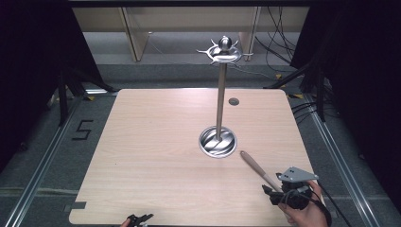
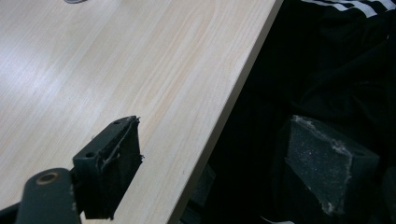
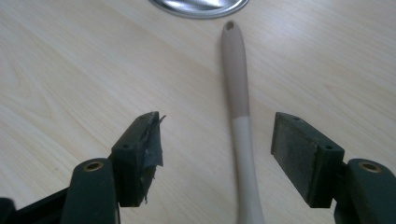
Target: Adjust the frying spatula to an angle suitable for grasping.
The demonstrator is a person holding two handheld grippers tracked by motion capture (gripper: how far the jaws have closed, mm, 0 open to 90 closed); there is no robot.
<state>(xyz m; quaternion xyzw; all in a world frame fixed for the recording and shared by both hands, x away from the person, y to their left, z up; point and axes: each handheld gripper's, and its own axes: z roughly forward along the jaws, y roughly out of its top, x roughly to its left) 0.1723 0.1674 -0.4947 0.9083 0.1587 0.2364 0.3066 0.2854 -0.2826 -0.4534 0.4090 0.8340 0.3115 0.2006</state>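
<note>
While the right gripper point(image 1: 276, 191) hovers low at the table's near right corner, its jaws stand wide apart around a wooden handle, and neither pad presses on it.

Right gripper: at about 5 o'clock from the table's middle, held in a hand point(image 1: 307, 215); jaws apart, gripping nothing.
Left gripper: point(image 1: 139, 220) at about 7 o'clock, at the near edge of the table point(image 1: 156, 156); in the left gripper view point(image 2: 224, 168) its jaws are spread wide, one over the tabletop, the other past the edge over dark cloth; nothing between them.
Spoon handle: point(image 3: 240, 121) lies flat on the wood between the right jaws, nearer the right-hand pad but clear of both; the far half is tan, the near half paler, with a small hole at the far tip. Its working end is hidden under the gripper.
Handle direction: in the high view the handle point(image 1: 255, 166) runs from the gripper toward 11 o'clock, its tip ending just short of the metal stand's base.
Stand: point(image 1: 221, 101) upright pole near the table's centre, on a round shiny base point(image 1: 217, 142), with a ring of hooks and a knob on top.
Far side: a small grey disc point(image 1: 233, 101) set in the table at about 1 o'clock from the stand's base.
</note>
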